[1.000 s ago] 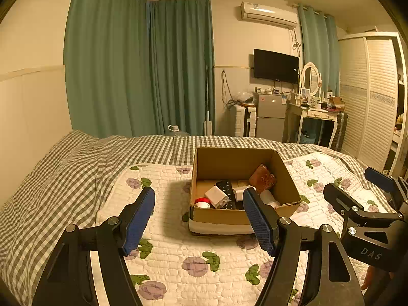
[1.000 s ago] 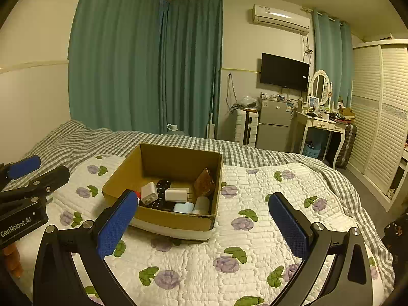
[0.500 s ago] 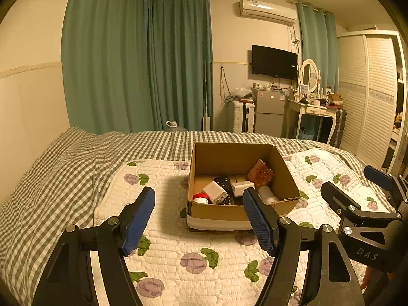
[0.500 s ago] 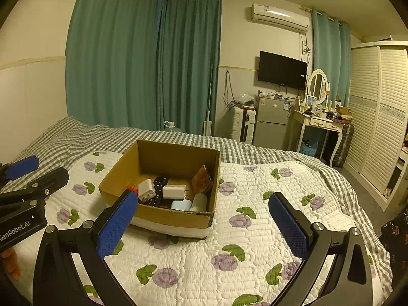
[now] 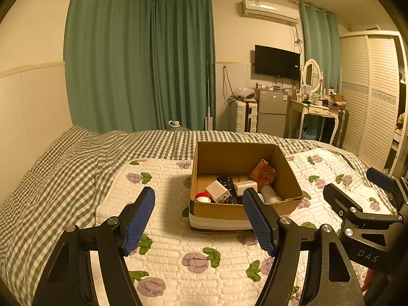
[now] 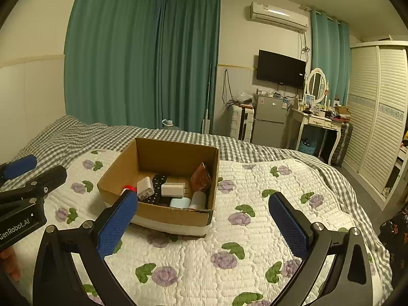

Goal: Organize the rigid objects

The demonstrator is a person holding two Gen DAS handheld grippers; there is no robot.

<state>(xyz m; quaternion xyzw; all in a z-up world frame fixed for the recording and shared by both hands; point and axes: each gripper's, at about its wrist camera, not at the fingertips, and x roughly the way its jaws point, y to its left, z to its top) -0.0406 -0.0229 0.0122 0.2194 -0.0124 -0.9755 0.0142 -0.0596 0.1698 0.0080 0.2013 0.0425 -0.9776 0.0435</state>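
Bedroom, floral white quilt [image 5: 178,242]: open brown cardboard box [image 6: 178,153] at its centre, holding white charger cubes [image 6: 173,189], black remote [image 5: 227,184]. Left gripper [image 5: 199,219] and right gripper [image 6: 201,223] hover nearside, jaws apart, empty.

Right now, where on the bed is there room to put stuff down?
The flowery quilt is bare to the right of the cardboard box, and in front of it toward the grippers. In the left view, bare quilt also lies left of the box. Inside the box is crowded with small things.
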